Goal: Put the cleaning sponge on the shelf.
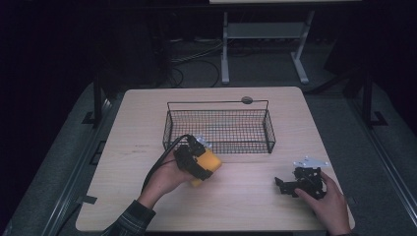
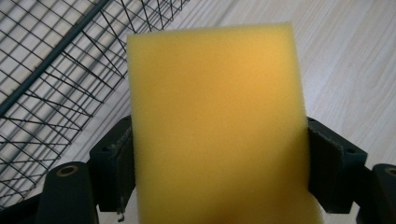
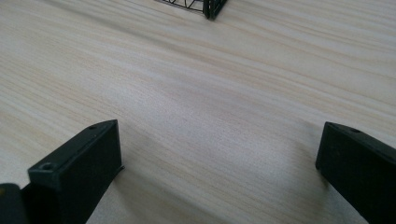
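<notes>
Wood table [image 1: 255, 196]: sponge [image 1: 209, 164] in L gripper [image 1: 199, 160], long axis prob. toward basket [image 1: 219, 129].

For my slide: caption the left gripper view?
Left tool clamps a yellow sponge above the table, beside a wire basket.

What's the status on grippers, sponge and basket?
Left gripper shut on yellow sponge, beside the wire basket. Right gripper open, nothing between its jaws, low over the table. Nothing between sponge and basket.
</notes>
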`<action>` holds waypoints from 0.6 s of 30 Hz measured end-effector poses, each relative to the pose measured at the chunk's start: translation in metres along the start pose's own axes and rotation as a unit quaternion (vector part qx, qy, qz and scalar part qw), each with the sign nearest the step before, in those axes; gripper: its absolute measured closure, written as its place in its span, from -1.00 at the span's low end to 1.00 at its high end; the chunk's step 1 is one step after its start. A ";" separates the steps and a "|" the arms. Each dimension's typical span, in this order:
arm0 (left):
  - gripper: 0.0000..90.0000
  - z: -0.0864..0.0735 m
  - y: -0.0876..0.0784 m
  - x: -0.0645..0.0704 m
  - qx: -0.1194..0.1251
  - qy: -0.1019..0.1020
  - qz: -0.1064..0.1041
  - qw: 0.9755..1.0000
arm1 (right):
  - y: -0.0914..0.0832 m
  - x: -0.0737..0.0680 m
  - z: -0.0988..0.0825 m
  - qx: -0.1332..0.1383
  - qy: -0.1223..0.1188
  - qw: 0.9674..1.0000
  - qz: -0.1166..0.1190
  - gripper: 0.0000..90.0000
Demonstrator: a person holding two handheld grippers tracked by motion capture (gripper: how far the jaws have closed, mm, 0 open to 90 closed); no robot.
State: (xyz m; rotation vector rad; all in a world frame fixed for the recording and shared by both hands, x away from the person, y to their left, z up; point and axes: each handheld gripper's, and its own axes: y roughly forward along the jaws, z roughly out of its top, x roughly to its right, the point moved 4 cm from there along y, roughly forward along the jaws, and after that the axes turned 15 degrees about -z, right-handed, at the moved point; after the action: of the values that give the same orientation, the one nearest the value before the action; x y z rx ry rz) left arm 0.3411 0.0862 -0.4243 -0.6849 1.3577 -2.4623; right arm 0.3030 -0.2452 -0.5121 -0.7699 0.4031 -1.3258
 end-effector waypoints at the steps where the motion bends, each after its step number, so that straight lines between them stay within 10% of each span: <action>1: -0.51 0.001 -0.001 0.000 0.001 0.000 0.000 1.000 | 0.000 0.000 0.000 0.000 0.000 1.000 0.000 -1.00; 18: -0.51 0.026 -0.028 -0.014 0.015 0.000 0.014 1.000 | 0.000 0.000 0.000 0.000 0.000 1.000 -0.001 -1.00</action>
State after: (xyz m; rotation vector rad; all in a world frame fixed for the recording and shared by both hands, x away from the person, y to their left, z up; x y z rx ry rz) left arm 0.3666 0.0886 -0.3930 -0.6563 1.3195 -2.4548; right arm 0.3031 -0.2453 -0.5121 -0.7701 0.4021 -1.3271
